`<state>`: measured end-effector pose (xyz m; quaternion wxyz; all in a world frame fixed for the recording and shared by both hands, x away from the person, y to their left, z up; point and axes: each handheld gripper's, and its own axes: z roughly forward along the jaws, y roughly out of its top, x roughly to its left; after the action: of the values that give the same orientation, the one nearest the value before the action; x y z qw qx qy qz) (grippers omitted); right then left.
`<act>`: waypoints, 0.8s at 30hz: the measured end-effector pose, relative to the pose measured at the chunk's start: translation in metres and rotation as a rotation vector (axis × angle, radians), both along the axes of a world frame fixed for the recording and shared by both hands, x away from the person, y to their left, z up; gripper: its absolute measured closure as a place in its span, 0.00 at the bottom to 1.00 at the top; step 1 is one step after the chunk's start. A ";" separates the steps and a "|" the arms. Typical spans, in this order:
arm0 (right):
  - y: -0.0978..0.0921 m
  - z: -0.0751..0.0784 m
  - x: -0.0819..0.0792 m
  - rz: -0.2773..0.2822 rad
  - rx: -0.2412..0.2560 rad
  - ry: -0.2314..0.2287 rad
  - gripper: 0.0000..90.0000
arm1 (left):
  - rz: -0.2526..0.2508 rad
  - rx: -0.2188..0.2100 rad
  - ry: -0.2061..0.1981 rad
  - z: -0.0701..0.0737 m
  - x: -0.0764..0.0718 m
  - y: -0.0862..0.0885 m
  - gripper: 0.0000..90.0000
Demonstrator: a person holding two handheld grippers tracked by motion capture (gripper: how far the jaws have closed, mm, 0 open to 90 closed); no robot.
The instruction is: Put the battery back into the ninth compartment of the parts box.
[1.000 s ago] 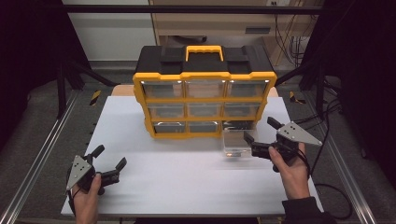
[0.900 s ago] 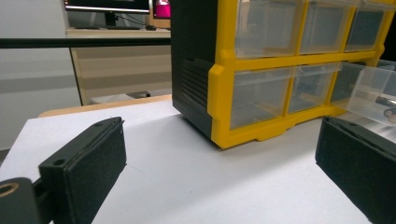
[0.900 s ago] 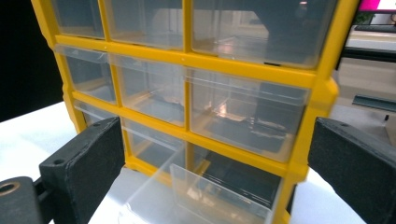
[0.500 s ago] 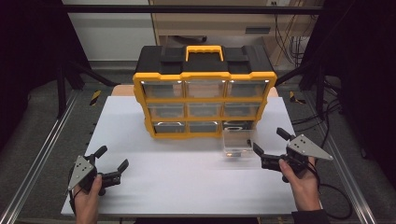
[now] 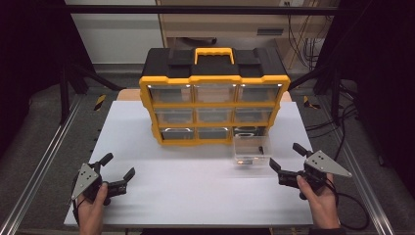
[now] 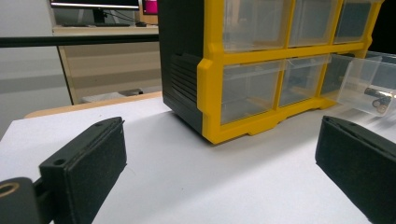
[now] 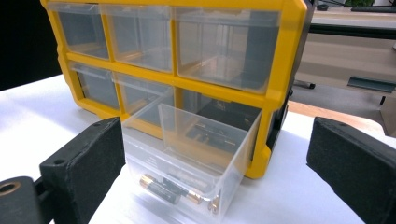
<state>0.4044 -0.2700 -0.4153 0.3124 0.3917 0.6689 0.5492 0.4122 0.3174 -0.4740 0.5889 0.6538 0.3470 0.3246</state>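
Both grippers gaped wide, empty: right gripper [image 5: 285, 160] sat at four o'clock of the clear plastic drawer [image 5: 251, 150] holding batteries [image 7: 163, 188], left gripper [image 5: 116, 166] idle; closing on the drawer seemed next

We see the organizer [image 5: 214, 78] as hard plastic: its frame is yellow and a little glossy, its top and side are black and matt, with fine ribs on the side. Its drawers are clear, smooth plastic that catches the light. The pulled-out drawer [image 7: 187, 158] is the same clear plastic, and the 2 batteries [image 7: 166, 189] in it look metallic and shiny. The bench [image 5: 195, 196] has a white, smooth, matt top. The jaws of both grippers are black with a rough, matt face like foam or rubber.
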 end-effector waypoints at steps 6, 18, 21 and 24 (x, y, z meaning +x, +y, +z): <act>-0.003 -0.012 -0.001 0.007 0.016 0.009 0.06 | -0.012 0.009 -0.001 0.000 0.000 -0.002 0.02; -0.004 -0.036 0.002 0.054 0.053 0.014 0.07 | -0.027 0.004 0.009 -0.002 0.002 -0.005 0.01; 0.000 -0.047 0.003 0.062 0.041 0.025 0.08 | -0.025 0.002 0.011 -0.003 0.002 -0.005 0.01; 0.003 -0.052 0.003 0.071 0.034 0.027 0.08 | -0.024 0.002 0.012 -0.003 0.003 -0.005 0.01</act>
<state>0.4075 -0.2671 -0.4669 0.2770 0.3804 0.6771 0.5658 0.4147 0.3124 -0.4770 0.5902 0.6604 0.3422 0.3138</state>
